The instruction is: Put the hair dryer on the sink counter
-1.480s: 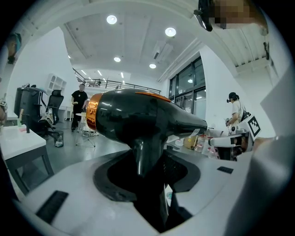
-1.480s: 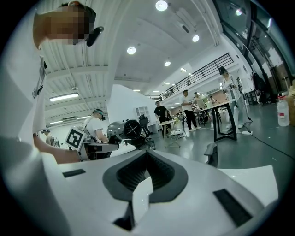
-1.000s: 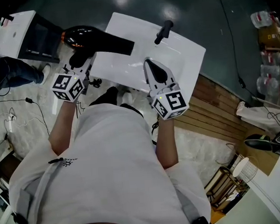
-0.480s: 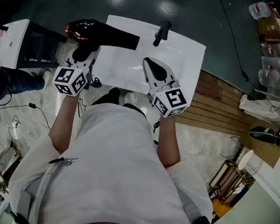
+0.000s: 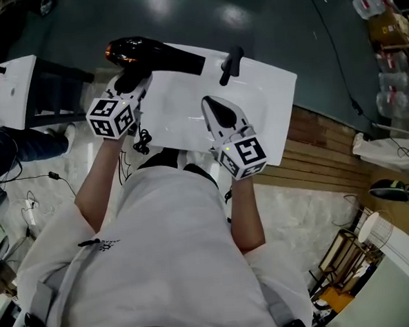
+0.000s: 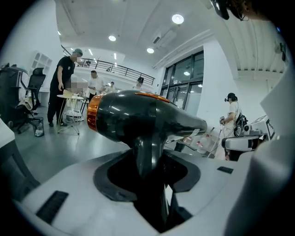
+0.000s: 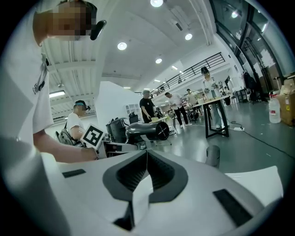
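Squeezing the hair dryer (image 5: 149, 53) by its handle, the left gripper (image 5: 132, 79) hangs at the sink counter (image 5: 270, 100) edge. The right gripper (image 5: 215, 107) is pinched closed; nothing is inside.

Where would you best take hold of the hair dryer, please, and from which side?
Take the hair dryer by its handle, coming from the handle's free end, as the left gripper does now. The handle is slim and straight, so it fits between the jaws. The barrel is broad, glossy and tapering, and would likely slip.

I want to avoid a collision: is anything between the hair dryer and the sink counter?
Nothing visible; the hair dryer hangs at the left rear edge of the sink counter; the faucet stands beside its nozzle.
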The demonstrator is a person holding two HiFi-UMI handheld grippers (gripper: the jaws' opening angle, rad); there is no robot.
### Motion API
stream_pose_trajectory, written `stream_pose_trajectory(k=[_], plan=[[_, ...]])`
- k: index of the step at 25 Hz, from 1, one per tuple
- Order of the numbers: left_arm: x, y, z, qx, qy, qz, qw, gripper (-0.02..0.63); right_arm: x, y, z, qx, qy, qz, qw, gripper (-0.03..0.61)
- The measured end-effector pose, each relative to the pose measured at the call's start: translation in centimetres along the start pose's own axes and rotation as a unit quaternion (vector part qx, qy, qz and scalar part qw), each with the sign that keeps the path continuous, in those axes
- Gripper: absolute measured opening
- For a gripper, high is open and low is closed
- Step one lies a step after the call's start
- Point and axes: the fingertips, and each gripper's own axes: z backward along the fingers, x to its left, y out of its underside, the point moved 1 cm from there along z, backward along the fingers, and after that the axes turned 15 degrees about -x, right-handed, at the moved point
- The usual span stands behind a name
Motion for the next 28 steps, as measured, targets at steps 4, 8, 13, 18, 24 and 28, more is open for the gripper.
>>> stream_pose_trajectory(k=[4, 8, 13, 18, 24, 28], plan=[[1.2, 1.2, -2.1, 0.019, 0.005, 0.014, 0.9997, 0.172, -0.4, 0.4, -1.1, 0.005, 0.006, -0.003, 1.000, 0.008], [2.2, 2.4, -3.4, 0.035, 0.008, 0.023, 0.9991, 0.172, -0.6, 1.3, -2.4, 0.014, 0.012, -0.008, 1.000, 0.008], [3.5, 4.0, -5.0, 0.055, 0.010, 0.038, 0.9977, 0.172, -0.8, 2.6, -3.7, 0.028, 0.020, -0.015, 0.999, 0.008], [4.9, 6.3, -6.4, 0.079, 0.007, 0.054, 0.9953, 0.172, -1.4, 3.6, -4.4, 0.032, 0.041, -0.017, 0.999, 0.008], [5.8, 9.0, -8.3, 0.111, 0.003, 0.070, 0.9914, 0.172, -2.3, 4.9, -4.8, 0.043, 0.063, -0.027, 0.997, 0.008], [6.0, 10.4, -9.1, 0.126, 0.000, 0.076, 0.9892, 0.172, -2.9, 5.6, -4.9, 0.050, 0.072, -0.033, 0.996, 0.008]])
